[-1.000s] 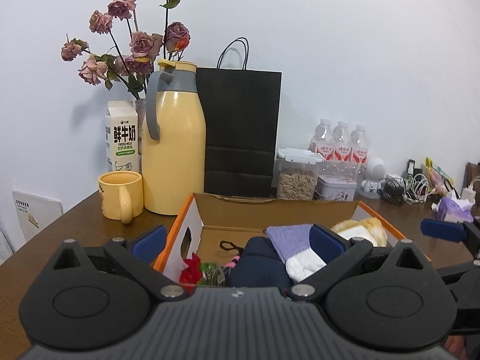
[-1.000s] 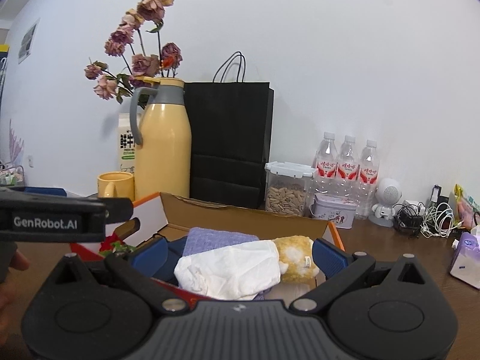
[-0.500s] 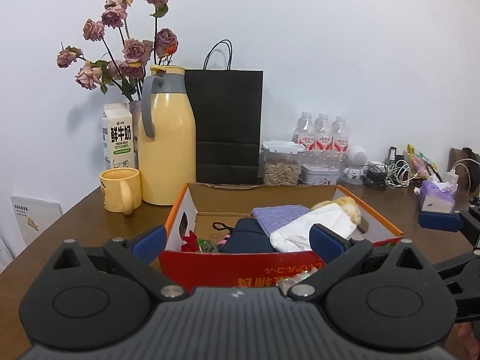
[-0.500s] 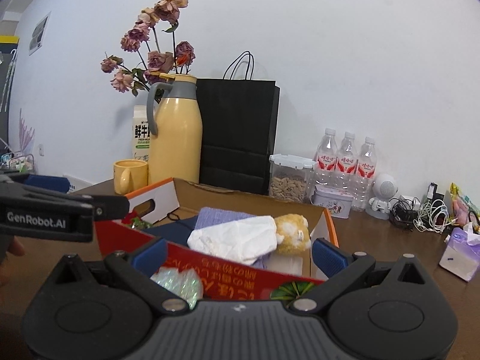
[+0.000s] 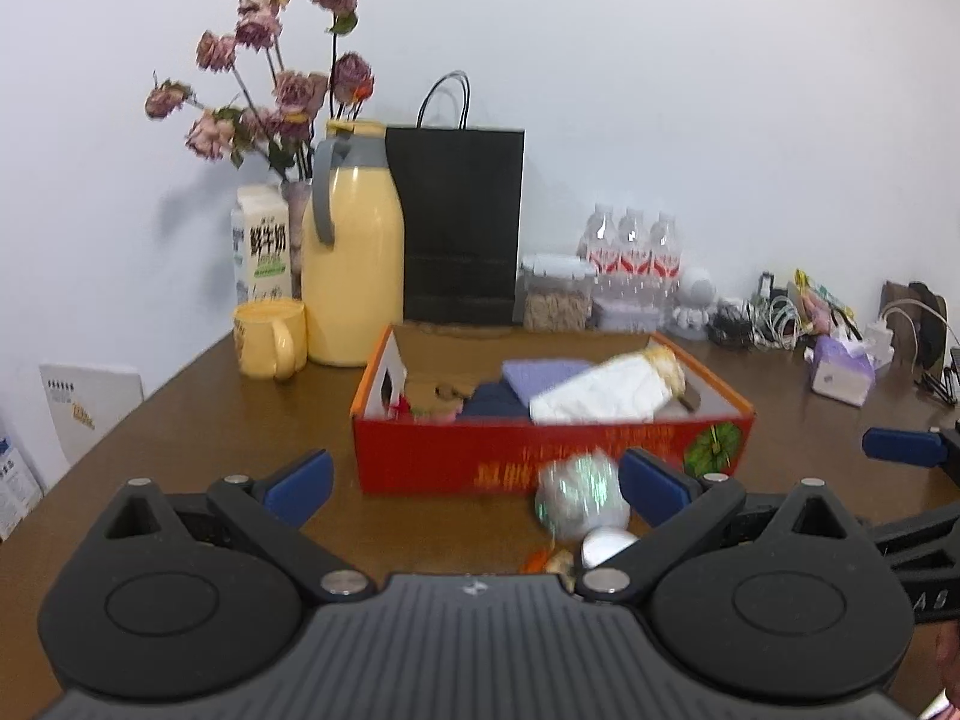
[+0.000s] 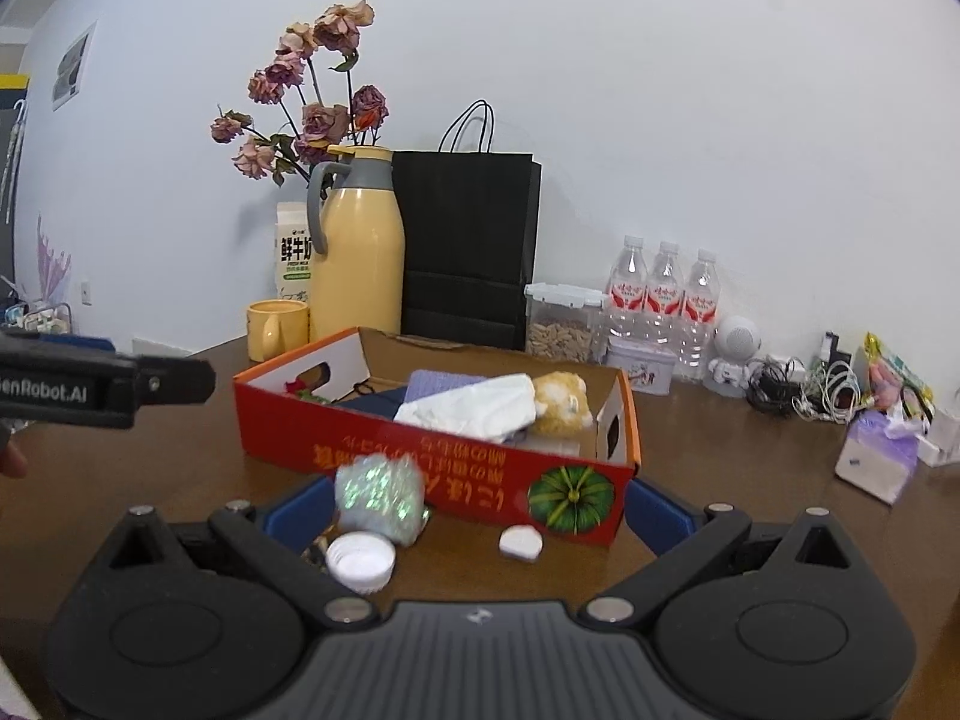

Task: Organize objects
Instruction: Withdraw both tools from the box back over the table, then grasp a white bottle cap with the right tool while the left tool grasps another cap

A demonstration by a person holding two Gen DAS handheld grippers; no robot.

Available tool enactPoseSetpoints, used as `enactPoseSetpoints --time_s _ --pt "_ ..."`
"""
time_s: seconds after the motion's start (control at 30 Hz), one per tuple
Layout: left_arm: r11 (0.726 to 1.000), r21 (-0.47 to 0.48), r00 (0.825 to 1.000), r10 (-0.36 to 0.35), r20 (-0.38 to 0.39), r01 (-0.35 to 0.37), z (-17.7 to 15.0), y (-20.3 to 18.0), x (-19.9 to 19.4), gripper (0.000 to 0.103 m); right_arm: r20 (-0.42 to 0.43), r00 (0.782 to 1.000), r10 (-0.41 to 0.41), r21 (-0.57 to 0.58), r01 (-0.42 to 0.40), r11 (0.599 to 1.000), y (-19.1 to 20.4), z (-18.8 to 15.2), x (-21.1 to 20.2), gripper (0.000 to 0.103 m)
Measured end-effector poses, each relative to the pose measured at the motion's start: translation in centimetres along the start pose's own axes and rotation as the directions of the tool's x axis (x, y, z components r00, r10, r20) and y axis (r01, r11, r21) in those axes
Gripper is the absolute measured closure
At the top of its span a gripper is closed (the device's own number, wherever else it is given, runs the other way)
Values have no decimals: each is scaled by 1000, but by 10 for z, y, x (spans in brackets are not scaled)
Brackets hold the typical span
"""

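A red cardboard box (image 6: 432, 468) stands open on the table, its front printed with upside-down yellow characters and a green pumpkin. Inside lie a white cloth (image 6: 474, 405), a lilac cloth (image 6: 441, 383), dark fabric and a yellow plush (image 6: 561, 399). In front of it lie a glittery ball (image 6: 378, 495), a white cap (image 6: 360, 561) and a small white lid (image 6: 521, 542).

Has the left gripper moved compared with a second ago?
Yes. The left gripper has pulled back toward the person: the red box, earlier right under its fingers, now sits well ahead, with bare table showing.
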State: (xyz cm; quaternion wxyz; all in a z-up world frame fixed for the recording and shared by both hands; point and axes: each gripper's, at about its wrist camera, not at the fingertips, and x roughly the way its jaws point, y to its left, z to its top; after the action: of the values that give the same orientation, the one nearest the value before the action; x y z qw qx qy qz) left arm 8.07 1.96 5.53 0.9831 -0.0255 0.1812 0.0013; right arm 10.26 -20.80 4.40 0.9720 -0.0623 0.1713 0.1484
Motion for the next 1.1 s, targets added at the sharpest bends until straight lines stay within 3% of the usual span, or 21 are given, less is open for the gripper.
enactPoseSetpoints --time_s 0.3,0.83,0.9,1.1 --pt "998 -58 994 -2 -105 -4 -36 9 -22 0 -42 998 38 32 -37 999 11 -23 -25 0" --pt "995 -73 981 55 -184 -69 -55 18 -36 0 -117 987 106 61 -99 993 14 -54 -33 0" --pt "995 -70 980 53 -193 -67 -56 17 -33 0 -132 984 117 65 -109 992 15 -57 -27 5" --pt "996 -64 976 47 -212 -62 -58 15 -26 0 -193 970 150 82 -136 987 19 -64 -1 39"
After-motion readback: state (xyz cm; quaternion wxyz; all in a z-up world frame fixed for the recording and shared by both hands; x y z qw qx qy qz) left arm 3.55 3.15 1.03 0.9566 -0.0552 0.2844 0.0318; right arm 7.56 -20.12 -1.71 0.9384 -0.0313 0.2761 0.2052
